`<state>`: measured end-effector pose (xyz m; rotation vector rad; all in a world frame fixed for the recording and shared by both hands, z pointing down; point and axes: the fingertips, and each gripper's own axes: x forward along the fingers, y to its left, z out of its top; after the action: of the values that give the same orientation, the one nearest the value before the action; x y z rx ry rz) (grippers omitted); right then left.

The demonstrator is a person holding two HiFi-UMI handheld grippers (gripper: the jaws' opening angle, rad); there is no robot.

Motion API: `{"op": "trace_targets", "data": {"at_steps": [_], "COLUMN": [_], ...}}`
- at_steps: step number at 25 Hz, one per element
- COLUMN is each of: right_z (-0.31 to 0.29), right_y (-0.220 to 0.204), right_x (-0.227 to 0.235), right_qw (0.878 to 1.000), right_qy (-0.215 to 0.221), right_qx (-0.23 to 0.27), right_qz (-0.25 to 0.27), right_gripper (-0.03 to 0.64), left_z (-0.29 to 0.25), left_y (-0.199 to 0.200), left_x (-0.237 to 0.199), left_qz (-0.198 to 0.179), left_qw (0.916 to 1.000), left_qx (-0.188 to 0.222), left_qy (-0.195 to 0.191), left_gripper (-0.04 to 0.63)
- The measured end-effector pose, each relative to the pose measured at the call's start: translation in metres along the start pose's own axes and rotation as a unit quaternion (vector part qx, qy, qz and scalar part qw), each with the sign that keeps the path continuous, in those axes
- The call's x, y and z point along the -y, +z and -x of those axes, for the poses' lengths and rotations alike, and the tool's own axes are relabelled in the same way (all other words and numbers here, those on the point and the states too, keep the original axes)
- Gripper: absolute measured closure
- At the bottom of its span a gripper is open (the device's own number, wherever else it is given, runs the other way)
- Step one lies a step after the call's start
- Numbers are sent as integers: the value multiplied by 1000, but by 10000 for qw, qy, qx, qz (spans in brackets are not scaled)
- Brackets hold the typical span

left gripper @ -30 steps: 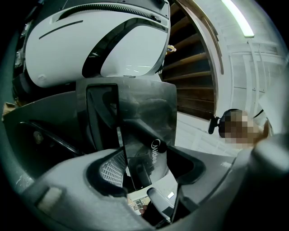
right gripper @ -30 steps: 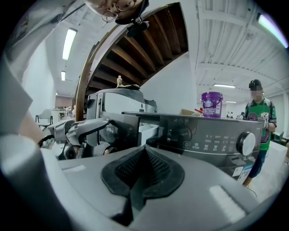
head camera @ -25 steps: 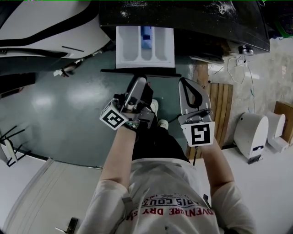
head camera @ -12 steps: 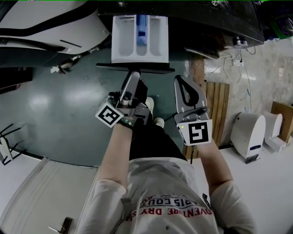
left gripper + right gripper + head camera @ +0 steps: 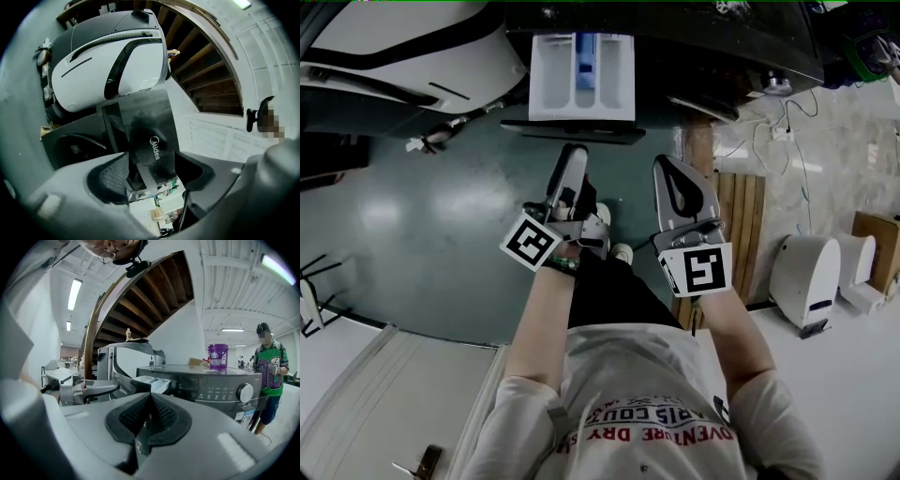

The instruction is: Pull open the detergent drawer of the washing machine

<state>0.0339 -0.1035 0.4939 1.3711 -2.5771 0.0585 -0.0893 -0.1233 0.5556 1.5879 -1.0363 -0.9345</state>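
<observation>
Left gripper [image 5: 573, 153] jaws have just been opening. Against the frame a second back, the detergent drawer [image 5: 551, 89] and the washing machine [image 5: 731, 42] sit closer to the far edge of the head view and less of the tray shows. Both grippers hold roughly the same spot in frame.

Drawer is already pulled out of the machine's front, toward the person: white tray, three compartments, blue insert [image 5: 585, 64] in the middle one, dark front panel [image 5: 581, 131] at its near end.

Left gripper points at that panel from the near side, rolled onto its side, left marker cube [image 5: 532, 242] at its near end. Left gripper view: claw spread wide, the dark panel with its white logo runs up through the gap between the two pads, and the pads do not press on it. Whether one pad touches it, cannot tell.

Right gripper [image 5: 668, 165] is just right of the left one, near the drawer but apart from it, right marker cube [image 5: 695, 270] facing up. Right gripper view: claw pressed together, ribbed pads meeting, nothing between them. Same view shows the drawer sticking out of the machine at left, a control knob [image 5: 244, 393] on the front, a purple tub [image 5: 217, 356] on top, and a person in a green shirt [image 5: 271, 373] standing far right.

Left of the washing machine stands a white and black rounded appliance [image 5: 403, 56]. Green floor [image 5: 422, 206] lies below the grippers, wooden slats [image 5: 750, 225] on the right.
</observation>
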Motion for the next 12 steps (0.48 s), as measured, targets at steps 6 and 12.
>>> {"op": "trace_targets", "data": {"at_steps": [6,12], "right_z": [27,57], "right_y": [26,58], "right_x": [-6,-13], "right_qw": [9999,9996], "right_qy": [20,75], "right_qx": [109,238], "right_qz": [116,167], "right_gripper": [615,615], "left_z": [25,46], "left_y": [-3,-3], "left_x": [31,84], "left_qz": [-598,-1640], "left_qw": [9977,9851], "left_qx": [-161,-469], "left_qy": [289,222], "left_gripper": [506,592]}}
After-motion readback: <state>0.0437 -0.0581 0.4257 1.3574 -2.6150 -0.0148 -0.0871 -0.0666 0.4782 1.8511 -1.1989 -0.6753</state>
